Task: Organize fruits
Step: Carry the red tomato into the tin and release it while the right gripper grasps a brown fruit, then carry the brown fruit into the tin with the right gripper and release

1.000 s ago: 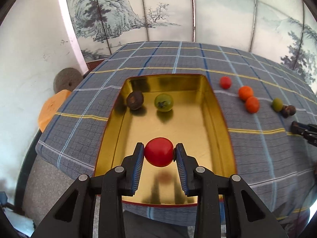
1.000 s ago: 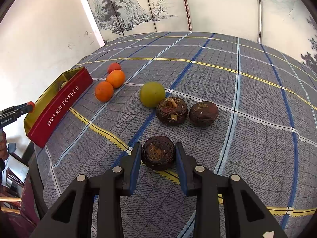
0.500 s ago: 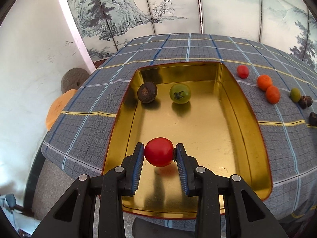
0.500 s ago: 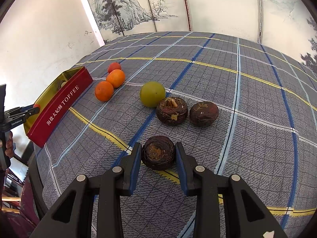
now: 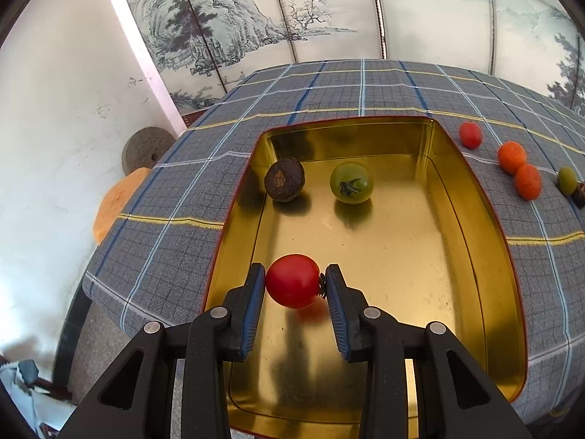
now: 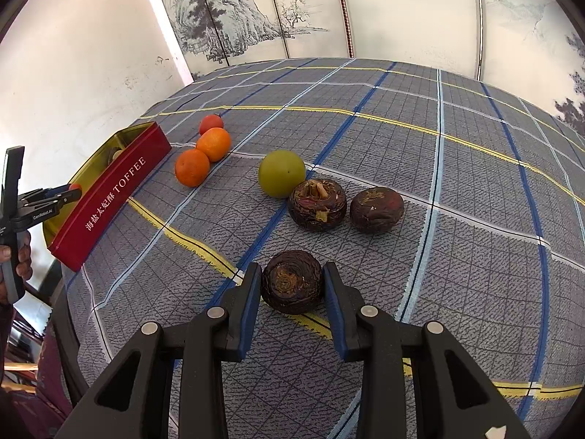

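Left gripper (image 5: 295, 281) angled down, fingers opening; right gripper (image 6: 292, 281) angled down, clamped.

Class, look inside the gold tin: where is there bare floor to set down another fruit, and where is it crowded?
Bare floor runs along the tin's right wall and across its middle, in front of the green tomato. The far left corner is crowded: the brown fruit sits beside that tomato. The near left holds the red tomato.

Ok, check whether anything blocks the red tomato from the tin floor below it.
Nothing visible does. The red tomato hangs in the left gripper, whose jaws are opening, over bare gold tin floor; the brown fruit and green tomato sit farther back.
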### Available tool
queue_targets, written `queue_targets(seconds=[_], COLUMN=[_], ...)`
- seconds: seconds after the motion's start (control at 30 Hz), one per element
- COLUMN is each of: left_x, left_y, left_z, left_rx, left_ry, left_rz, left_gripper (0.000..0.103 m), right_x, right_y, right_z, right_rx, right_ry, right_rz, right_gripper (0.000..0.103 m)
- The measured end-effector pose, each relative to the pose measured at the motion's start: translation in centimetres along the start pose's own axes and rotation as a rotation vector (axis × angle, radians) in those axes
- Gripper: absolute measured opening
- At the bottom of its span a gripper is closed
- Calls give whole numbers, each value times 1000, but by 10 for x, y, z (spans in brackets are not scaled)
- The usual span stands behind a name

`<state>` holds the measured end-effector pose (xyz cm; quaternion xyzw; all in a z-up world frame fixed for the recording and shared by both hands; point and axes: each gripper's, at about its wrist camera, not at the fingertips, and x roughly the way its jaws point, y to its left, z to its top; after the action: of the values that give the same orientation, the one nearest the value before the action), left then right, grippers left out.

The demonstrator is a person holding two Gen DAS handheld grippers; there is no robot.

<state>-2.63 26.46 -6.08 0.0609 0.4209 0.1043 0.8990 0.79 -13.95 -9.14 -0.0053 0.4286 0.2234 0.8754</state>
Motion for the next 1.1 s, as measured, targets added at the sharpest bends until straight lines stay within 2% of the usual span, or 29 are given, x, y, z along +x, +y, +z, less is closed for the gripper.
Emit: queue_targets(seconds=[0.03,0.13,0.2,0.37,0.53,0.7,0.8,0.93,1.03,1.1], left_x=[0,-3,-7,-21,-41,-71,-82,-77,-69,-63], left_y=[1,3,4,5,7,29,37,41,39,39], left_z=[1,2,2,-2,-16,-51,-83,-121,-144,-152], left_rx=[-4,-28,-37,-54,-103,-292,-374,-427,-419,-422], left_ry=[-1,-26,-50,-96,-150,-240,-284,-277,-252,-219], left_rz=[2,7,20,22,69,82,115,128,175,176], left_gripper=[38,60,68,71,71,71,76,77,77,77], right_x=[0,0,0,0,0,0,-4,-16,-25,-28], right_y=[0,0,0,1,2,6,8,25,53,77], right_z=[0,0,0,0,0,-3,-3,5,18,28], right_rx=[0,-1,-1,-2,-13,-8,16,-14,-62,-111], right_ry=[0,0,0,0,0,-4,-14,-32,-53,-60], right_rz=[0,-1,-1,-2,-8,-4,16,30,79,120], right_gripper=[32,32,32,32,32,32,32,32,32,32])
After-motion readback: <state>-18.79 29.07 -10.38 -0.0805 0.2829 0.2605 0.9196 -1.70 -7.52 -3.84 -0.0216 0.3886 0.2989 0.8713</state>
